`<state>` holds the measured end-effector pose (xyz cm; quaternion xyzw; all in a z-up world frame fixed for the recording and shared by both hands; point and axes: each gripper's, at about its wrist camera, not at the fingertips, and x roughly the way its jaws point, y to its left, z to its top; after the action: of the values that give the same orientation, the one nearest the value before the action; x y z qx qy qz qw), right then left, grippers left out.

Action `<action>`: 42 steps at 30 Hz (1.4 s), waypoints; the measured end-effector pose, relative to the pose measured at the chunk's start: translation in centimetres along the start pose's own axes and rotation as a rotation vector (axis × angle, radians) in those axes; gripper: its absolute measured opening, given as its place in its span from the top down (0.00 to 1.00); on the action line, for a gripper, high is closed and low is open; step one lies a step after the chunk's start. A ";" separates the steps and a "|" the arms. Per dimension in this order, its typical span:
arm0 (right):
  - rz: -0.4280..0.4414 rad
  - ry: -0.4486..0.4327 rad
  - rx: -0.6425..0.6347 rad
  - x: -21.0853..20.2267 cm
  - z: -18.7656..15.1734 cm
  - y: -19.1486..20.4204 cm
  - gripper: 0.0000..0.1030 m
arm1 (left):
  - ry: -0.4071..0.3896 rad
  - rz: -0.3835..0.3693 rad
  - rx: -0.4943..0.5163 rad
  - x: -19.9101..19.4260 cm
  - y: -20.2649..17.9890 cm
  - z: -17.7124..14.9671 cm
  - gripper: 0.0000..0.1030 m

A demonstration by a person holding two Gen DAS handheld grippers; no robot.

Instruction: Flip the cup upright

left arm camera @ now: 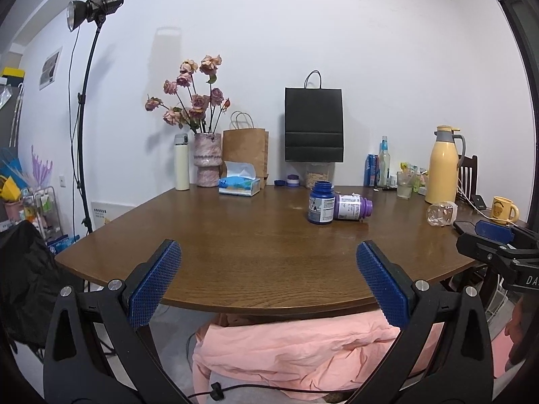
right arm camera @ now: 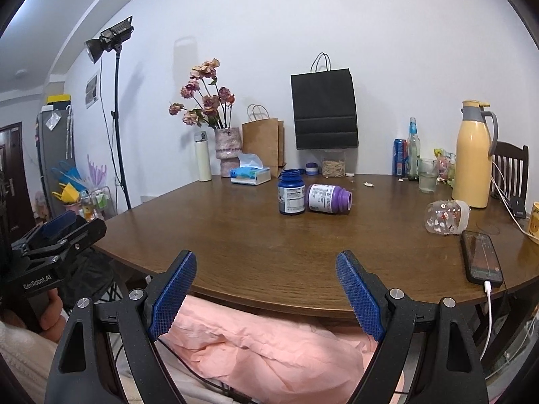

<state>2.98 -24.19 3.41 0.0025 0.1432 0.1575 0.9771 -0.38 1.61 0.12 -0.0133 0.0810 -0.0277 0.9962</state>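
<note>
A clear glass cup (left arm camera: pixel 441 214) with small printed flowers lies on its side at the right of the brown table (left arm camera: pixel 235 235). In the right wrist view the cup (right arm camera: pixel 446 217) rests just left of the yellow jug. My left gripper (left arm camera: pixel 268 249) hovers open over the table's near edge, far left of the cup, with nothing between its blue pads. My right gripper (right arm camera: pixel 266 257) is open and empty too, near the front edge. Each gripper also shows in the other view: the right gripper (left arm camera: pixel 495 235) at the far right, the left gripper (right arm camera: pixel 60 229) at the far left.
A blue bottle (right arm camera: pixel 291 192) stands upright mid-table beside a purple bottle (right arm camera: pixel 328 198) on its side. A phone (right arm camera: pixel 481 257) on a white cable lies near the cup. A yellow jug (right arm camera: pixel 471 155), yellow mug (left arm camera: pixel 503 209), glass, bags, vase and tissue box line the back.
</note>
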 end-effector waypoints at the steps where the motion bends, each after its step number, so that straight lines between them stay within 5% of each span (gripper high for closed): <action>1: 0.004 -0.002 -0.002 0.0 0.0 0.1 0.13 | 0.000 0.001 0.001 0.0 0.0 0.0 0.00; 42: 0.027 0.042 -0.007 0.8 -0.7 0.5 0.13 | 0.002 -0.003 0.018 -0.3 -0.4 0.5 0.00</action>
<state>3.41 -23.50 2.57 -0.0025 0.1631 0.1711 0.9717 -0.64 1.22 0.67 -0.0045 0.0816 -0.0299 0.9962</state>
